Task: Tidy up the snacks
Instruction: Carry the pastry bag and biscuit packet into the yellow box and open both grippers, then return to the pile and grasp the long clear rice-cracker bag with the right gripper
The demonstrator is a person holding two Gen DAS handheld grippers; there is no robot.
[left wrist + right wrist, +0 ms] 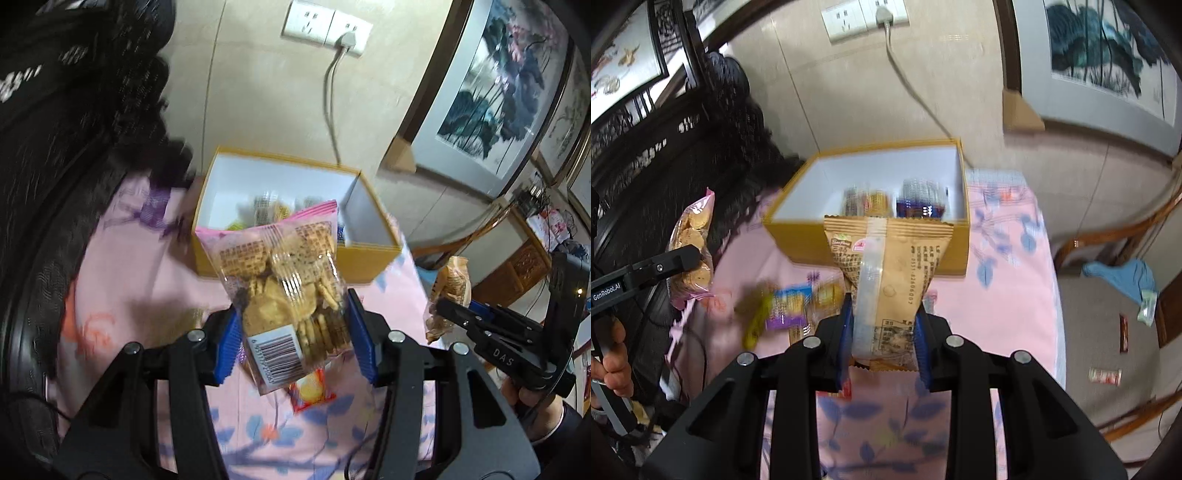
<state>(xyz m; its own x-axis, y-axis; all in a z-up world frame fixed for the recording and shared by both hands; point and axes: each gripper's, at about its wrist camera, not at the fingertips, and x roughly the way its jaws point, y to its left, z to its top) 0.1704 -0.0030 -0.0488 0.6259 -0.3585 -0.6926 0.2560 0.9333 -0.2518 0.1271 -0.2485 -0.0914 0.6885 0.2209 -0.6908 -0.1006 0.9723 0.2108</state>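
My left gripper (pixel 291 332) is shut on a clear pink-edged bag of biscuits (pixel 280 280), held above the pink cloth in front of the yellow box (pixel 295 258). The same bag shows at the left of the right wrist view (pixel 692 251). My right gripper (pixel 884 332) is shut on a brown snack packet (pixel 890 273), held in front of the yellow box (pixel 798 240). The brown packet also shows in the left wrist view (pixel 448 291). The box is open, white inside, with several packets (pixel 897 203) in it.
A pink flowered cloth (pixel 1004 295) covers the table. Loose snacks lie on it: a purple and yellow one (pixel 786 302) and a red one (pixel 312 393). Small packets (pixel 1104 376) lie on the floor at right. A dark carved chair (pixel 683 147) stands left; the wall socket (pixel 864 14) is behind.
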